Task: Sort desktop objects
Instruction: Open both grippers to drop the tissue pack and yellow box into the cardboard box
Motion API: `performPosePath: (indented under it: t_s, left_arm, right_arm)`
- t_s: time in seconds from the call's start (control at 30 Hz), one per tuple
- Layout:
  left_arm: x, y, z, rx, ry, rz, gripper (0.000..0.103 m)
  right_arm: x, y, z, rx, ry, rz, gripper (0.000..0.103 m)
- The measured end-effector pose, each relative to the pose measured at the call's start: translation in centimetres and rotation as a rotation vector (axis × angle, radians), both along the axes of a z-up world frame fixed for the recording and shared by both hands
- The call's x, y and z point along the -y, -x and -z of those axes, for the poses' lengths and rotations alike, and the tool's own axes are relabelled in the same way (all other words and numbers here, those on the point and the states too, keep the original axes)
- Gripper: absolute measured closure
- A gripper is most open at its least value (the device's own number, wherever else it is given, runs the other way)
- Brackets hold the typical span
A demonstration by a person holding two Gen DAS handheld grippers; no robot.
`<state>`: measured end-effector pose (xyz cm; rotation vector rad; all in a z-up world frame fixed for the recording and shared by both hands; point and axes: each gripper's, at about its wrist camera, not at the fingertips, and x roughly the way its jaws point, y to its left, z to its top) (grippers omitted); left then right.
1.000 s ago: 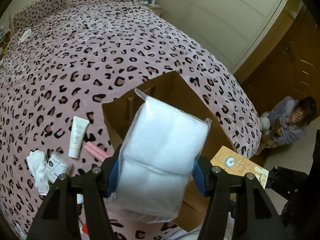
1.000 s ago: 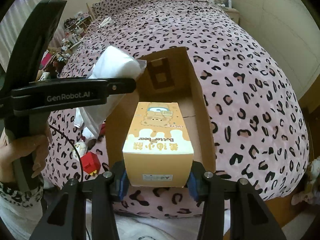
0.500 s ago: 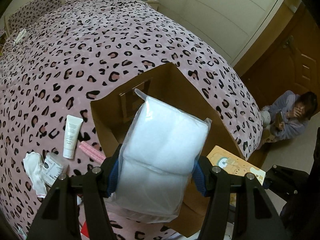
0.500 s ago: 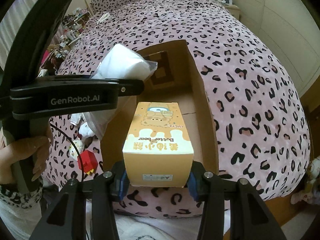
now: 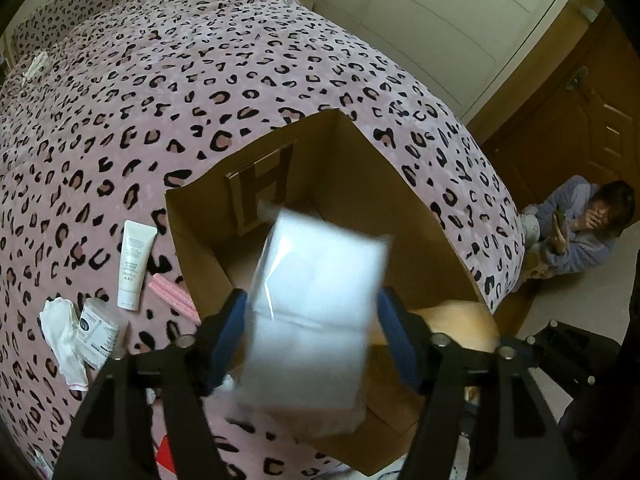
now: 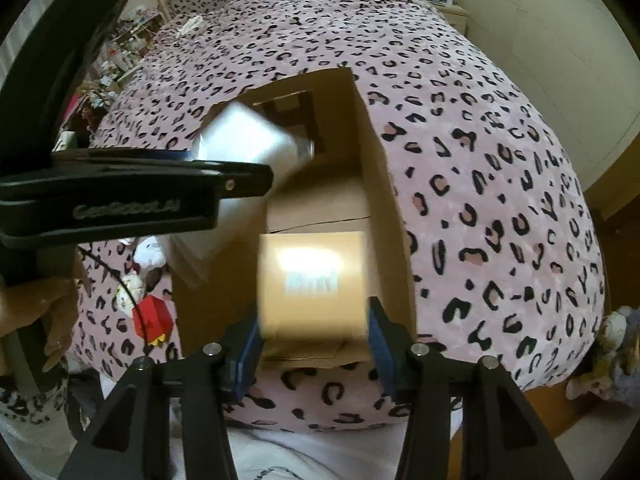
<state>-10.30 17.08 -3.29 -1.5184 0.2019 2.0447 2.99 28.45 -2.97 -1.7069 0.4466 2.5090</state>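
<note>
An open brown cardboard box (image 5: 384, 208) lies on the leopard-print bed, also in the right wrist view (image 6: 380, 184). My left gripper (image 5: 312, 316) has spread its jaws; the white plastic-wrapped pack (image 5: 316, 312) is blurred between them over the box opening, with gaps at both pads. It also shows in the right wrist view (image 6: 240, 140). My right gripper (image 6: 312, 332) has opened too; the orange Butter bear carton (image 6: 312, 280) is blurred, tipped end-on inside the box mouth.
On the bed left of the box lie a white tube (image 5: 134, 264), a pink stick (image 5: 172, 296), a small round tub (image 5: 96, 328) and a white cloth (image 5: 64, 344). A red toy (image 6: 152, 316) lies by the box. A person (image 5: 576, 232) sits on the floor at right.
Both grippers moved forward over the box and their jaws widened. The white pack and the orange carton have come loose and are blurred, dropping into the box.
</note>
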Motion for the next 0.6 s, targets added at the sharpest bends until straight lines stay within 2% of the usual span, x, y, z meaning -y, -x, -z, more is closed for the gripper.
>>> performPosePath:
  t_s: [0.13,0.6]
  left_arm:
    - [0.5,-0.2,-0.5,-0.017,-0.001,-0.01,0.026]
    - [4.1,-1.6,-1.9,-0.029,0.012,-0.058,0.025]
  right_arm:
    - [-0.5,-0.2,-0.4,-0.008,0.029,0.023,0.047]
    - [1.8,-0.1,-1.7,-0.014,0.013,-0.005,0.047]
